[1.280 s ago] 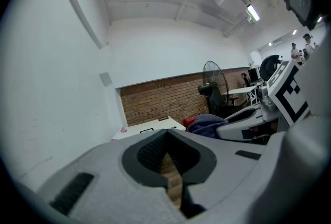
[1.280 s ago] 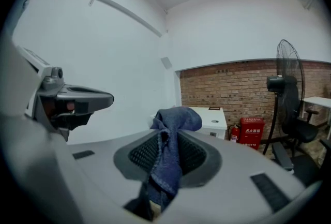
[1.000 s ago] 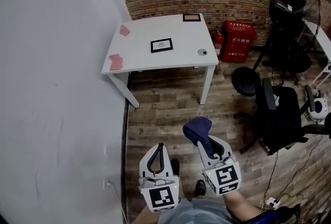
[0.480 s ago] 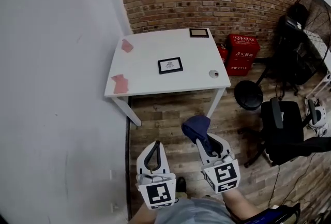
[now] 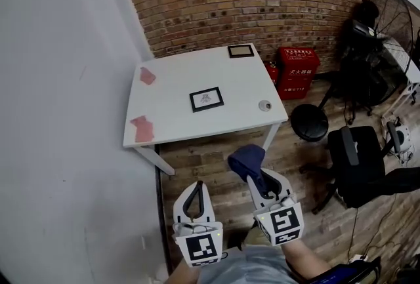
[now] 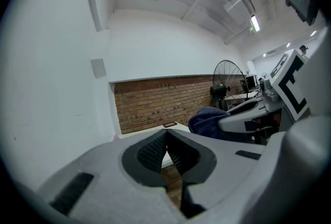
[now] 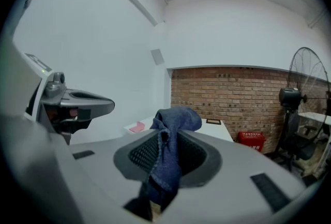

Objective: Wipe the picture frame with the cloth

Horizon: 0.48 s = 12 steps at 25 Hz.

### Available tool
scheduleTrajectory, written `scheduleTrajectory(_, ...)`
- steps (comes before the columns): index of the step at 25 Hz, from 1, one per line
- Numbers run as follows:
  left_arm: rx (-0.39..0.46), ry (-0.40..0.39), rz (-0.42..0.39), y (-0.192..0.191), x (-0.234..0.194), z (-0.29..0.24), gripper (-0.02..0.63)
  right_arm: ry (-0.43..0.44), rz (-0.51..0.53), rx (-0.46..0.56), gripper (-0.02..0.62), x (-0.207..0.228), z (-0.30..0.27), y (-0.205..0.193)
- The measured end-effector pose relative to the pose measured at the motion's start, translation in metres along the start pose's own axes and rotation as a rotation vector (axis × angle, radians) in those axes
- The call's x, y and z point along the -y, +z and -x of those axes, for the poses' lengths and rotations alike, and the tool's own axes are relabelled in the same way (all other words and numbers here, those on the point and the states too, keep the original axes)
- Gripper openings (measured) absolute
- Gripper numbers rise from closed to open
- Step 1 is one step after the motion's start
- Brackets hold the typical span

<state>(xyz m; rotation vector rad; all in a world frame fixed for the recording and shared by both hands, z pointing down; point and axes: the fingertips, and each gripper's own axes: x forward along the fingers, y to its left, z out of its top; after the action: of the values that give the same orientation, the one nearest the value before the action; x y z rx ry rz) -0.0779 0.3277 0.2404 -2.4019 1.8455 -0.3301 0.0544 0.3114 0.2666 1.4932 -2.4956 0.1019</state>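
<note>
Brick-walled room, white table [image 5: 170,89] well ahead: we are holding the cloth, well apart from the frames.
We are pinching one dark blue cloth [image 5: 245,161] in the right gripper [image 5: 254,176]; it looks soft, limp and light. The left gripper [image 5: 195,188] is pressing its jaws together on nothing. We are counting two picture frames on the table: the middle frame [image 5: 206,99] and the far-edge frame [image 5: 241,50]. Each is probably stiff, light and prone to sliding, so we are judging the outer rim the place to steady it.

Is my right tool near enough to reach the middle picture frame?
Probably not: the right tool, gripping the cloth, hangs over floor short of the table; the frame lies unobstructed.
</note>
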Motion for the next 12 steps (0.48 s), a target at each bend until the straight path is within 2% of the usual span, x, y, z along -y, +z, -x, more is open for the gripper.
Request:
scheduleTrajectory(5, -0.047, -0.03, 0.007, -0.016, 0.004, -0.035, 0.009, -0.018, -0.015, -0.014, 0.095, 0.022, -0.027, -0.016)
scheduleTrajectory(10, -0.071, -0.037, -0.037, -0.031, -0.002, -0.083, 0.009, -0.023, -0.042, -0.019, 0.095, 0.052, -0.07, -0.022)
scheduleTrajectory(12, -0.091, -0.03, -0.032, -0.032, -0.005, -0.106, 0.009, -0.023, -0.046, -0.023, 0.095, 0.067, -0.091, -0.02)
